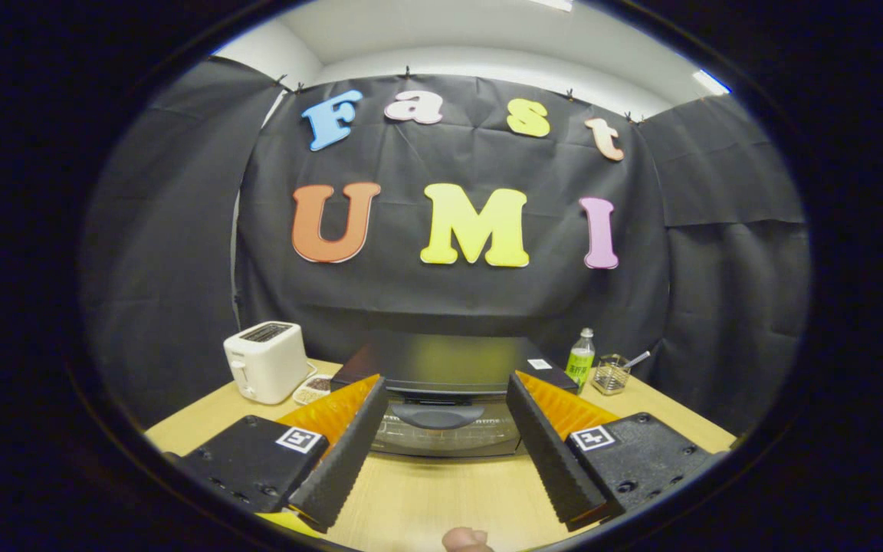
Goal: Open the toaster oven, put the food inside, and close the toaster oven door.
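A black toaster oven (445, 368) stands on the wooden table (426, 498) straight ahead of me, its door shut and the door handle (438, 415) at the top front. My gripper (445, 387) is open, its two fingers spread wide on either side of the handle, with nothing between them. A small dish of food (313, 389) lies left of the oven, beside a white toaster. At the near table edge a bit of a fingertip (464, 539) shows.
A white pop-up toaster (267, 360) stands at the back left. Right of the oven are a green bottle (581, 360) and a glass cup with a spoon (612, 375). Bare tabletop lies between me and the oven.
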A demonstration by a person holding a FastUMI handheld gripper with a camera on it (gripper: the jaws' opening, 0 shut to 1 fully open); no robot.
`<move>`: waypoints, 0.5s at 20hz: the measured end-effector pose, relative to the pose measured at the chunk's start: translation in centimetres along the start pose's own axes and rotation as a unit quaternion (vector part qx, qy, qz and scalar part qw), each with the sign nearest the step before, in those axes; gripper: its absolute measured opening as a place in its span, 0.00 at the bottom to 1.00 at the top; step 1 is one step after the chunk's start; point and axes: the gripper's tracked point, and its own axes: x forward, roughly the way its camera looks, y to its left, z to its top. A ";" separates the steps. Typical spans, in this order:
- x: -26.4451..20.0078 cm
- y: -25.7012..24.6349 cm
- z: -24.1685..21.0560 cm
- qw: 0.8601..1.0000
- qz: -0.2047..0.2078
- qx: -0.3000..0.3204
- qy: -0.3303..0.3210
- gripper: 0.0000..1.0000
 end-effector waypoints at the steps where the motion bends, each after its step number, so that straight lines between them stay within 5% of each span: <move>1: -1.2 -0.1 1.0 1.000 0.000 0.009 0.002 1.00; 10: -10.9 -1.6 12.7 0.999 0.012 0.014 -0.046 1.00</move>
